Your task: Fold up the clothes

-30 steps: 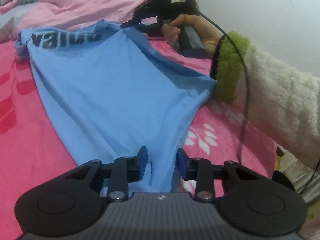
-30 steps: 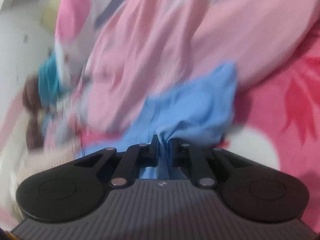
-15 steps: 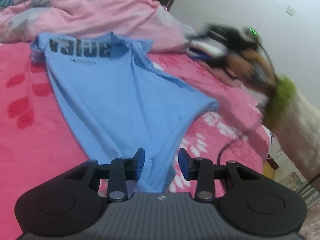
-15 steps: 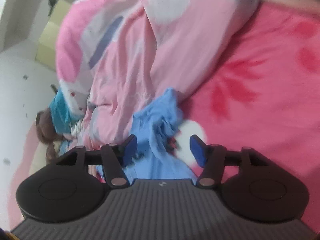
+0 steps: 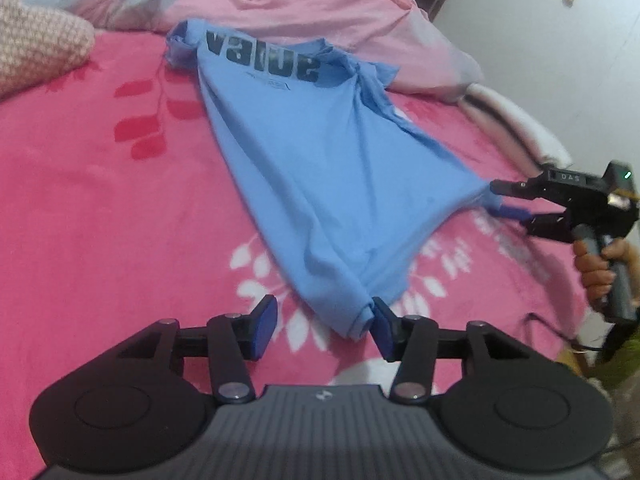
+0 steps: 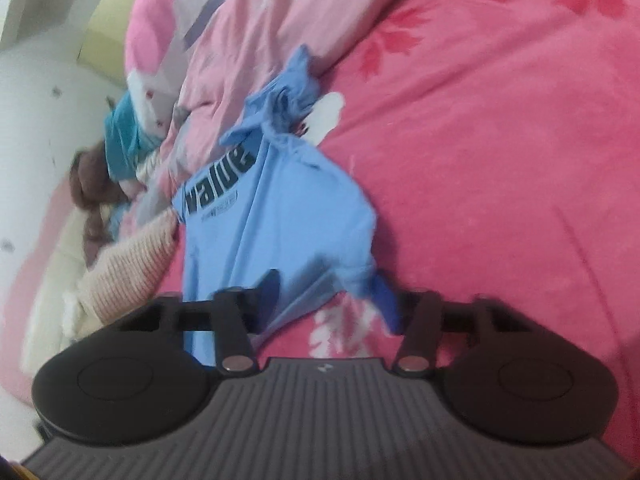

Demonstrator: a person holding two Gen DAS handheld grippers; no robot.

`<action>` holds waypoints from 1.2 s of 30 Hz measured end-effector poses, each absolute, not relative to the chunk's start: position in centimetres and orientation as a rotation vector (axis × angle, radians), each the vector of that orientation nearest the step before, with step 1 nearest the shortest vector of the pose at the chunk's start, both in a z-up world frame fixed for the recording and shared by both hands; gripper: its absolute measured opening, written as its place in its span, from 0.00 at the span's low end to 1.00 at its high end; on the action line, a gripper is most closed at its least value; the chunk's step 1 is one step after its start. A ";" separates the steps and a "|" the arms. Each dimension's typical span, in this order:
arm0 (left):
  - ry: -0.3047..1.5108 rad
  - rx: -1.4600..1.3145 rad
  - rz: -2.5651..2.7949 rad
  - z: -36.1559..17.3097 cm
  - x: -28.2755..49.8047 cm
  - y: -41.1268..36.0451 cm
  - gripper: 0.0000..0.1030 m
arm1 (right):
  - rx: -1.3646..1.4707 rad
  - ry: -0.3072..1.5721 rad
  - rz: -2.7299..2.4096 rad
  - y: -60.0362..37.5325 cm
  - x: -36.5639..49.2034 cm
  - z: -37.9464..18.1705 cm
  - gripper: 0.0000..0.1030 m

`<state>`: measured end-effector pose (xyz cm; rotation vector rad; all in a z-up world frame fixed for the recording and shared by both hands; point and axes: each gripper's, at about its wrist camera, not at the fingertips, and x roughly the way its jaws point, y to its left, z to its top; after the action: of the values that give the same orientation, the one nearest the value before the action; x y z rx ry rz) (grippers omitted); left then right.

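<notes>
A light blue T-shirt (image 5: 320,168) printed "value" lies spread on the pink floral bedspread (image 5: 100,220), collar end far, hem end near. My left gripper (image 5: 322,330) is at the near hem corner. Its jaws are opening, and the bunched hem only touches the right pad (image 5: 382,334). My right gripper (image 5: 500,202) is at the shirt's other hem corner on the right, held by a person's hand (image 5: 596,268). In the right wrist view the right gripper (image 6: 326,300) has that corner of the T-shirt (image 6: 280,216) between its jaws. They are closing and stand apart.
A bunched pink duvet (image 5: 300,4) lies along the far side of the bed. A cream knitted garment (image 5: 36,44) is at the far left. A white wall (image 5: 540,40) rises beyond the right edge. A brown soft toy (image 6: 92,184) and teal cloth (image 6: 124,140) lie near the pillows.
My right gripper let go of the cloth at the sleeve end and swept to the hem corner on the right. The left gripper's jaws widened and the hem slipped from between them.
</notes>
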<state>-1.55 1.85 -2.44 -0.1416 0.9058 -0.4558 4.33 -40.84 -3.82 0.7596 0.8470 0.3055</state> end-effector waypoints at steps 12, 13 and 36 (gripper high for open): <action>0.817 -0.132 -0.412 1.4 -3.0 3.3 0.05 | 0.751 0.724 0.381 -39.7 -1.3 0.3 0.00; 0.824 -0.154 -0.409 1.6 -3.0 3.9 0.05 | 0.737 0.717 0.361 -39.9 -1.8 0.6 0.00; 0.945 -0.378 -0.357 -1.6 -0.2 8.6 0.06 | 0.808 0.763 0.427 -39.7 5.2 -5.9 0.48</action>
<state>-0.21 8.64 -1.64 -0.3783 0.9447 -0.3575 5.16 -39.73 -5.91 0.8078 0.7634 0.4267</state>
